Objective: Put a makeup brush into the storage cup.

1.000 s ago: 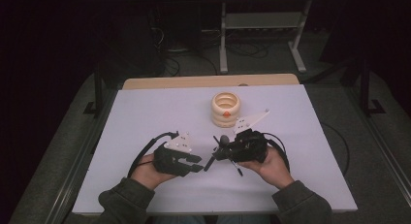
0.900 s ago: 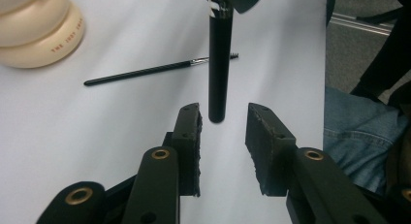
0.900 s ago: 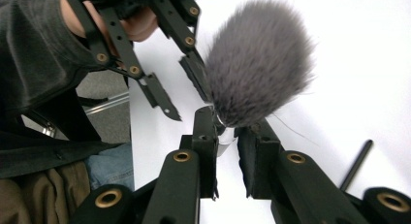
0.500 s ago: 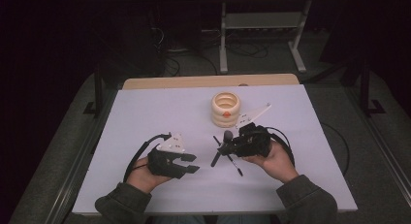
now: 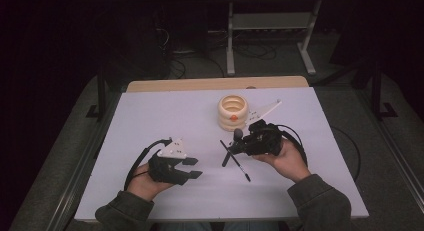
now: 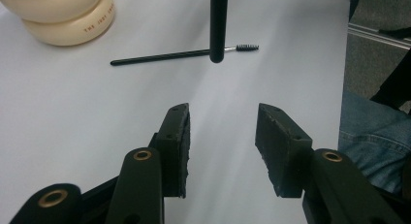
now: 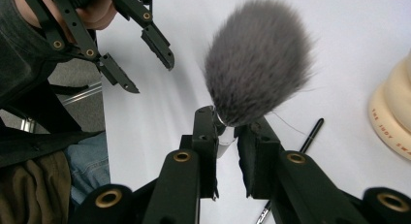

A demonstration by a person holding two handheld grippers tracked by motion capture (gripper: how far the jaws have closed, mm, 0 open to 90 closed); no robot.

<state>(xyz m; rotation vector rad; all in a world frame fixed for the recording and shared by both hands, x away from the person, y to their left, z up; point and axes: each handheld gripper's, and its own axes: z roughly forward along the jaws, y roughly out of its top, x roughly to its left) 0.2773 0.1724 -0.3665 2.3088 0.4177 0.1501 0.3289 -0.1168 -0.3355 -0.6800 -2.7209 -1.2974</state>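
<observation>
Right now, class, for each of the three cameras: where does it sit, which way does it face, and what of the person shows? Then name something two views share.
High view: above the person's side, facing forward and down on the white table; both forearms, left gripper, right gripper.
Left gripper view: rides the left gripper, facing the spoolie wand; jeans at right.
Right gripper view: rides the right gripper, clamped on the fluffy brush; the other hand at top left.
Shared: the cream ringed holder.

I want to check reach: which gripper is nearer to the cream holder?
Right. The right gripper is just in front of the cream holder; the left gripper is farther back.
</observation>
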